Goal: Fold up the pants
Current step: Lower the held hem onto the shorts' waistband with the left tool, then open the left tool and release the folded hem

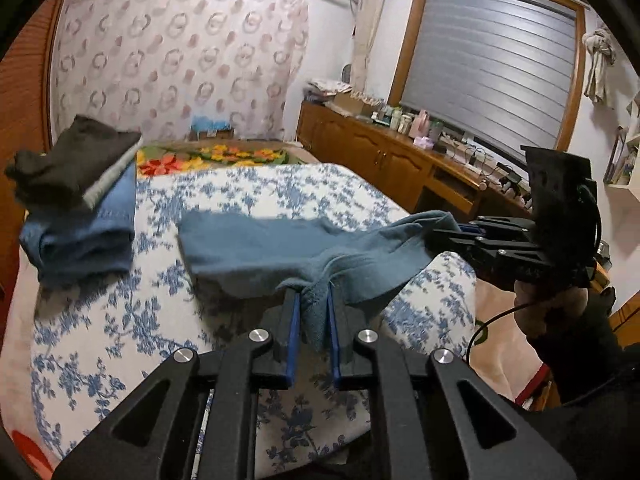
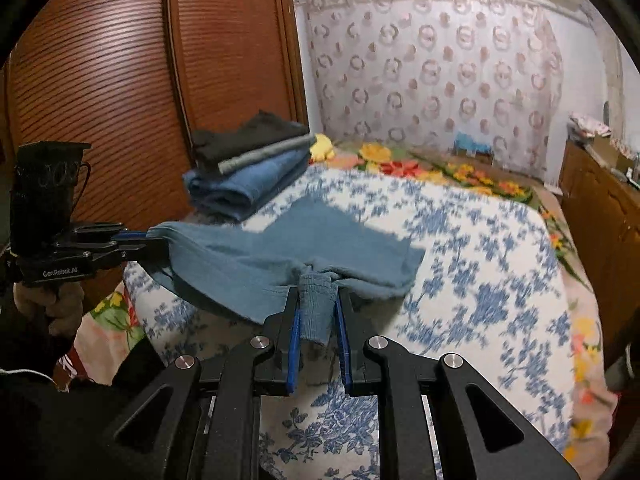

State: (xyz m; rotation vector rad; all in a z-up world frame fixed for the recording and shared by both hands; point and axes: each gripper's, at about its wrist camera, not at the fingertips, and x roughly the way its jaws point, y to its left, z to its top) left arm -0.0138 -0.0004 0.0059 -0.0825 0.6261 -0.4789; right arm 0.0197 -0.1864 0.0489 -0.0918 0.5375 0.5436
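Teal-blue pants [image 1: 256, 246] lie on the blue-flowered bed cover, their near end lifted off it. My left gripper [image 1: 313, 294] is shut on a bunched edge of the pants. In the right wrist view my right gripper [image 2: 318, 294] is shut on the ribbed band of the same pants [image 2: 320, 236]. Each gripper shows in the other's view: the right gripper [image 1: 448, 234] pinches the cloth at the right, and the left gripper [image 2: 158, 240] pinches it at the left. The cloth hangs stretched between the two.
A stack of folded clothes [image 1: 80, 208], dark on grey on blue, sits at the bed's far left [image 2: 252, 168]. A wooden cabinet [image 1: 384, 152] crowded with small items runs along the right under a window. A louvred wooden wardrobe [image 2: 120, 80] stands on the left. A hand [image 1: 548, 304] holds the right gripper.
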